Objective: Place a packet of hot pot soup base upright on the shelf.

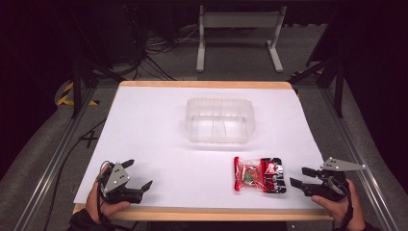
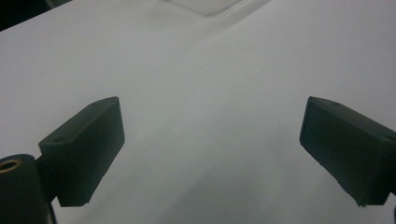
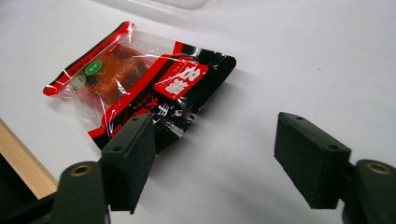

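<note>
White sheeting covers the counter [image 1: 159,130], which has a pale wooden edge along its near and far sides; beyond it lie dark floor, loose cables and the grey legs of a stand. A clear plastic tub [image 1: 220,120] with ribbed walls sits upright near the middle of the counter, nothing visible inside it. Nearer the person, right of centre, a snack packet [image 1: 260,174] lies flat: red and black wrapper with a clear window showing an orange-brown piece inside.

At the near left corner, the left claw [image 1: 141,173] is held in a hand [image 1: 98,202], jaws spread wide over bare white surface, holding nothing. At the near right edge, the right claw [image 1: 303,177] is held in the other hand [image 1: 337,204], jaws also wide apart and empty, pointing toward the packet and just beside its black end; in the right gripper view the packet [image 3: 140,84] lies beyond the jaws, one corner passing behind the left jaw.
</note>
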Demonstrator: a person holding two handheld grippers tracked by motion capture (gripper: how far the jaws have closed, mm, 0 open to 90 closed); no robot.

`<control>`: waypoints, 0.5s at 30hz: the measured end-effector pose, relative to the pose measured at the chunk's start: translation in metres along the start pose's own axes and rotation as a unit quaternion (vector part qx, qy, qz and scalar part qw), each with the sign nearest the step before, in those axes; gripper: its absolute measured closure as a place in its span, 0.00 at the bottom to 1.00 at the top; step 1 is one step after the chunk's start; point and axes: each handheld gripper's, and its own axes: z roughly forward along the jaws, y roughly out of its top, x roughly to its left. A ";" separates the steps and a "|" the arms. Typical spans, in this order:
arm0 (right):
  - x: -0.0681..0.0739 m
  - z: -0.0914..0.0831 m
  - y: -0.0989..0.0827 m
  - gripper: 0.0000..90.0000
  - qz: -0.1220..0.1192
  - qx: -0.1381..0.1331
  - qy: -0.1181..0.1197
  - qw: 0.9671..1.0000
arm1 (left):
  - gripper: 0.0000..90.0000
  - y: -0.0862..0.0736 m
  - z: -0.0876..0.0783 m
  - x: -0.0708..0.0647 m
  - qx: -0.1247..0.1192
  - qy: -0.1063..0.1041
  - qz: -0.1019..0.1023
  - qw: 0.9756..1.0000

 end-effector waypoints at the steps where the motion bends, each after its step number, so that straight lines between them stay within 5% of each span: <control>1: 0.000 0.000 -0.001 0.31 0.003 0.000 0.004 1.000 | 0.08 0.001 0.000 0.000 0.001 -0.001 0.002 1.000; 7: 0.003 0.002 -0.003 0.22 0.003 -0.010 0.006 1.000 | 0.08 0.001 0.001 -0.001 -0.002 -0.003 0.010 1.000; 15: 0.005 0.017 -0.005 0.23 0.019 0.036 0.035 0.999 | 0.08 0.001 0.001 -0.001 0.002 -0.001 0.012 1.000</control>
